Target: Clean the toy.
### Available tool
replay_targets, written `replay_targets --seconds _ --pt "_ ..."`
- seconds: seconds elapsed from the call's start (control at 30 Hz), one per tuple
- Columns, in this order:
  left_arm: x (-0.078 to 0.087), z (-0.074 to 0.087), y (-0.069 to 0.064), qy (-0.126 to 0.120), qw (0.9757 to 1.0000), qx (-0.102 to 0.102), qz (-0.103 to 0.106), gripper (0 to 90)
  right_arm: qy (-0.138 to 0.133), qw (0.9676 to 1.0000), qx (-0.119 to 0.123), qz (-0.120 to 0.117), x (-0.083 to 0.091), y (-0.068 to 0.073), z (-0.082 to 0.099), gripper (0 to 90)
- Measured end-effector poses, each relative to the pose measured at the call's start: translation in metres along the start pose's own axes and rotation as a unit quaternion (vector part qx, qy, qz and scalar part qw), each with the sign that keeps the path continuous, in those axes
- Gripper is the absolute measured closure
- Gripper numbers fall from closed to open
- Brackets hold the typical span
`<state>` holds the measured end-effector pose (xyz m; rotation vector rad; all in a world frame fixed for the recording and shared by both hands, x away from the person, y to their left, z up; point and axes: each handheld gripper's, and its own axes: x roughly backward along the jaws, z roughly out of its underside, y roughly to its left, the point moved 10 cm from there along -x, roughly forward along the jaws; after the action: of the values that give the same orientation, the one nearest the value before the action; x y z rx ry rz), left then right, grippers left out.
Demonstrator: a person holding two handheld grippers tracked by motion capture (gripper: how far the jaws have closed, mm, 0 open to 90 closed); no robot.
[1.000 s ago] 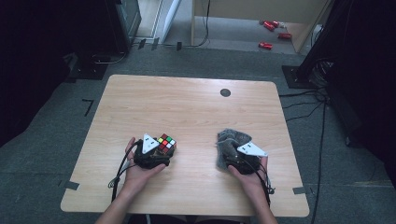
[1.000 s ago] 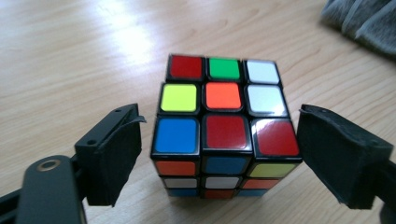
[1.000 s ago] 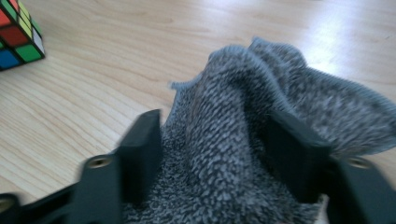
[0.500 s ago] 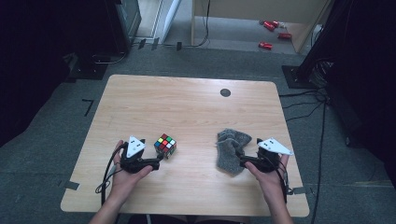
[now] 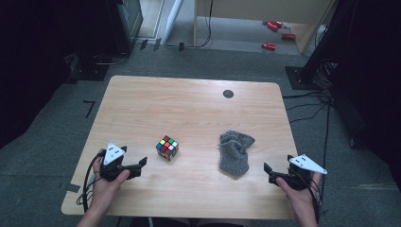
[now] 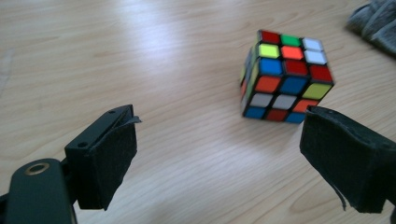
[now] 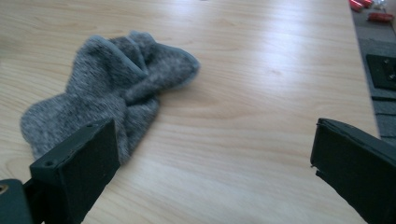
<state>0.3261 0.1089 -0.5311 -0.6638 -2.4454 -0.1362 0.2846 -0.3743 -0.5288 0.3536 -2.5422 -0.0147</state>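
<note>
A puzzle cube is sitting on the tabletop, a little left of the middle of the high view, resting flat with its coloured squares facing up. To its right, well apart from it, a grey sock is lying crumpled on the wood.

The left tool is hovering at the lower left of the high view, gripped by a hand, with its jaws standing apart and nothing between them. They have just been opening. In the left gripper view the cube is showing in the upper right, beyond the spread jaws and clear of both, with a corner of the sock peeking in at the top right edge.

The right tool is sitting at the lower right of the high view, near the tabletop's edge, held by the other hand. Its jaws are also standing wide apart and empty, having just been opening. In the right gripper view the sock is lying in the upper left, just beyond the left-hand jaw, not pinched by it.
</note>
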Motion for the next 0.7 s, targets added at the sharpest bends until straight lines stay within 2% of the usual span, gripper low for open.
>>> replay_targets --seconds 0.13,0.37,0.5,0.53,0.57,0.63,0.7 --pt "0.007 0.012 0.015 0.007 0.9999 0.004 -0.013 11.6 0.004 0.9999 -0.008 0.01 0.009 -0.015 0.009 1.0" --pt "0.021 0.037 0.045 0.019 0.9988 0.027 -0.035 11.6 0.021 0.9992 -0.014 0.031 0.018 -0.035 0.029 1.0" --pt "0.029 0.048 0.06 0.025 0.998 0.033 -0.048 11.6 0.032 0.9986 -0.022 0.036 0.02 -0.041 0.041 1.0" --pt "0.029 0.048 0.06 0.025 0.998 0.033 -0.048 11.6 0.032 0.9986 -0.022 0.036 0.02 -0.041 0.041 1.0" --pt "0.032 0.053 0.067 0.026 0.9974 0.041 -0.054 11.6 0.037 0.9983 -0.026 0.037 0.021 -0.043 0.046 1.0" --pt "0.034 0.06 0.073 0.031 0.9967 0.045 -0.06 11.6 0.042 0.9981 -0.024 0.038 0.021 -0.044 0.05 1.0" --pt "0.034 0.067 0.076 0.039 0.9962 0.041 -0.066 11.6 0.049 0.9977 -0.023 0.04 0.021 -0.045 0.055 1.0"
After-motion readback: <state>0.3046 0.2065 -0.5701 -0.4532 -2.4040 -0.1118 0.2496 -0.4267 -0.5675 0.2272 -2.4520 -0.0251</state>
